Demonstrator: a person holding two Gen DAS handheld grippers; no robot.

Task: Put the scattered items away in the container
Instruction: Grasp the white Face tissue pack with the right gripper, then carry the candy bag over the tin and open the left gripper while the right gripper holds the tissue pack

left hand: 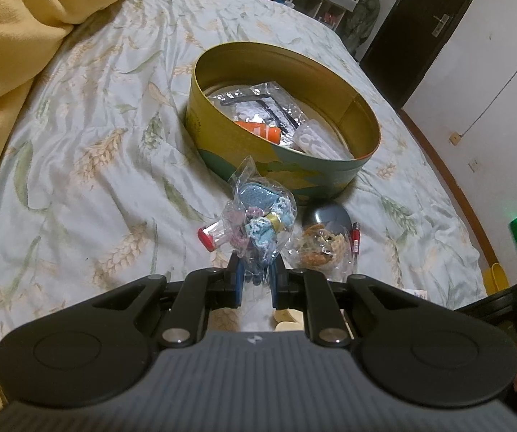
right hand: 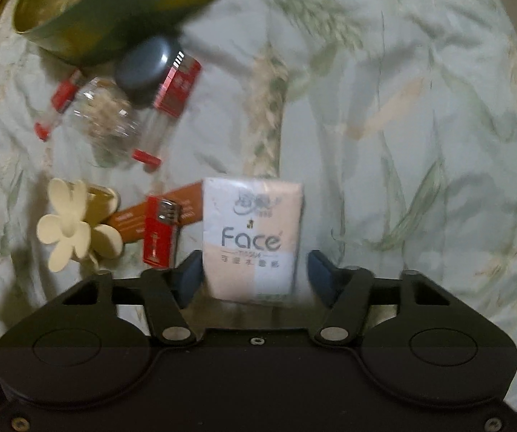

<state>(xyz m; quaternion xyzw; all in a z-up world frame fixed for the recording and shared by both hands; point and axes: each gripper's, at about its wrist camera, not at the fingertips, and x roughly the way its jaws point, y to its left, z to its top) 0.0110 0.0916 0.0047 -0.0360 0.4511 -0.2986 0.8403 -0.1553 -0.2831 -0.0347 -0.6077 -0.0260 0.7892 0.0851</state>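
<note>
On my left, the left gripper points down at a slant over the bedsheet, its jaws clenched on the lower end of a clear bag of small blue and pink trinkets. The bag hangs just short of the round tin, which sits open with a silver pouch and an orange item inside. Moving right, my right gripper tips steeply downward over the tissue pack lying flat on the sheet. Its jaws straddle the pack; the picture is blurred, so I cannot tell whether the pads touch it. Left of the pack lie a red lighter and a cream flower hair claw.
</note>
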